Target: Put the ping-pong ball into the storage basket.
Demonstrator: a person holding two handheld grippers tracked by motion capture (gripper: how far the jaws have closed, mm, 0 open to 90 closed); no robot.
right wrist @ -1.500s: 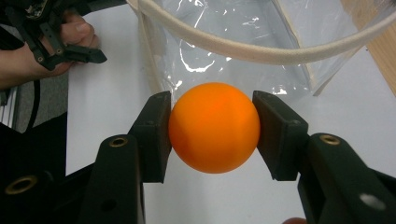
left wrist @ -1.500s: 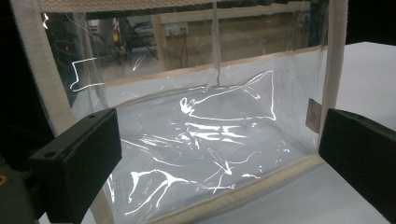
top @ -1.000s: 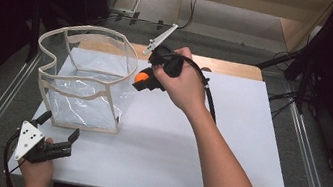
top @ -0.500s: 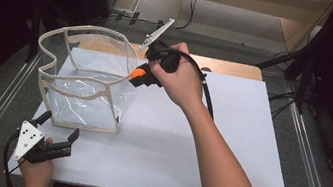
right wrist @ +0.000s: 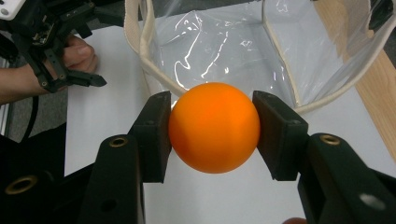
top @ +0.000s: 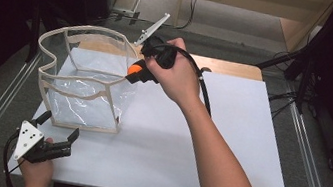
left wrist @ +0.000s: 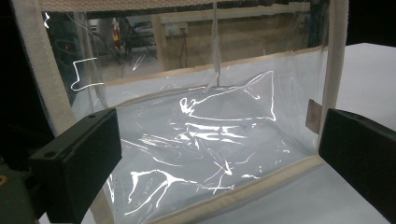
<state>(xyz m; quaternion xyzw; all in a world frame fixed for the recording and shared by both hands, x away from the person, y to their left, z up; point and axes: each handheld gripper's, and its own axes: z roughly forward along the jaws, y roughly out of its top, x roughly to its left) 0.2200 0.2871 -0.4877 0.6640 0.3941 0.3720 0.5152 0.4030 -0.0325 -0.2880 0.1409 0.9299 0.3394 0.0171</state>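
orange ball [right wrist: 214, 127] sits clamped between the two black jaws of the right gripper [right wrist: 214, 128], a pad pressed on each side of it, at the centre of the right gripper view. in the high view the same ball [top: 134, 70] shows left of centre in the upper half of the frame, just at the near right edge of the clear plastic bag [top: 86, 81], with the right hand [top: 177, 77] wrapped around the right gripper [top: 137, 72] and a black cable looping off it. the bag stands open on the white board [top: 226, 148], its cream fabric trim [top: 83, 95] outlining the rim and corners, its walls creased and glinting. it fills the left middle of the high view.

left gripper [top: 58, 142] lies low in the lower left corner of that frame, held in the left hand [top: 35, 171], a grey three-cornered plate on top, close to the bag's near bottom edge. in the left gripper view its jaws stand wide apart with nothing between them, and the bag's front wall [left wrist: 210, 135] fills the space beyond them.
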